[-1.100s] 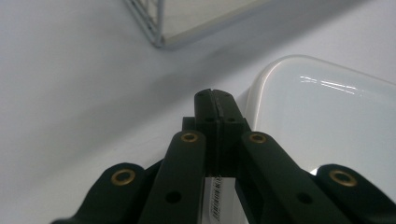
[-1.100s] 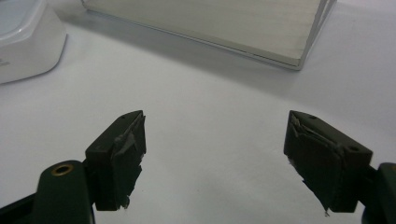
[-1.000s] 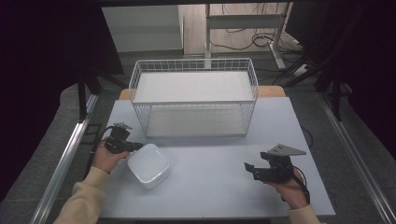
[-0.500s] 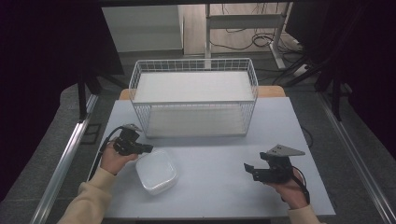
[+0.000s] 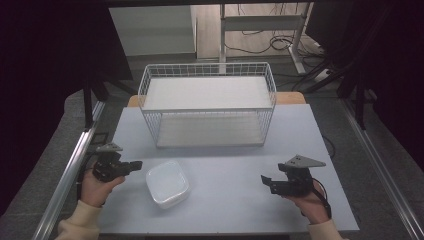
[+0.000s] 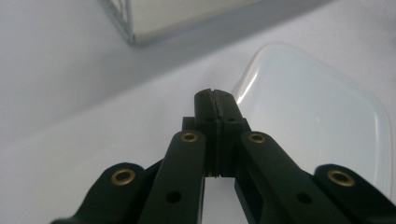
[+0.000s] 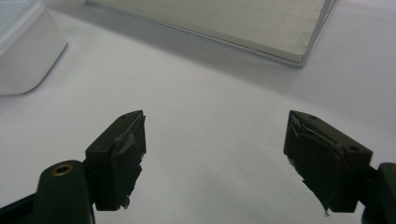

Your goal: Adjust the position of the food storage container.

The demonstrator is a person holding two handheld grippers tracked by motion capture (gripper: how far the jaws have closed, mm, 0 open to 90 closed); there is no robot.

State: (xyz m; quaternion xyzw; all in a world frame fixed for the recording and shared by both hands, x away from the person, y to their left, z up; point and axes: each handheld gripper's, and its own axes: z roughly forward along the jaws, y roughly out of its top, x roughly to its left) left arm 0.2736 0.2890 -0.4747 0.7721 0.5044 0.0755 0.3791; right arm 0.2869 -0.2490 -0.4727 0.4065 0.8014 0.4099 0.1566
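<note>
A white, translucent lidded container (image 5: 167, 183) sits on the pale table, front left of centre. My left gripper (image 5: 137, 164) lies just left of it with its jaws pressed together and nothing held. In the left gripper view the shut gripper (image 6: 215, 95) points at the container's near rim (image 6: 317, 121); I cannot tell whether the tip touches it. My right gripper (image 5: 265, 181) rests at the front right, open and empty, pointing left toward the container. The right gripper view shows its gripper (image 7: 215, 156) spread wide over bare table, the container (image 7: 23, 46) at the upper left.
A white wire basket (image 5: 207, 75) with a flat white floor stands at the back middle of the table. Its corner (image 6: 130, 28) and base edge (image 7: 233, 23) appear in the gripper views. Metal rails (image 5: 70, 175) run along both table sides.
The left gripper moved right against the container and nudged it right and nearer, then drew back to the left. The right gripper has stayed put.
</note>
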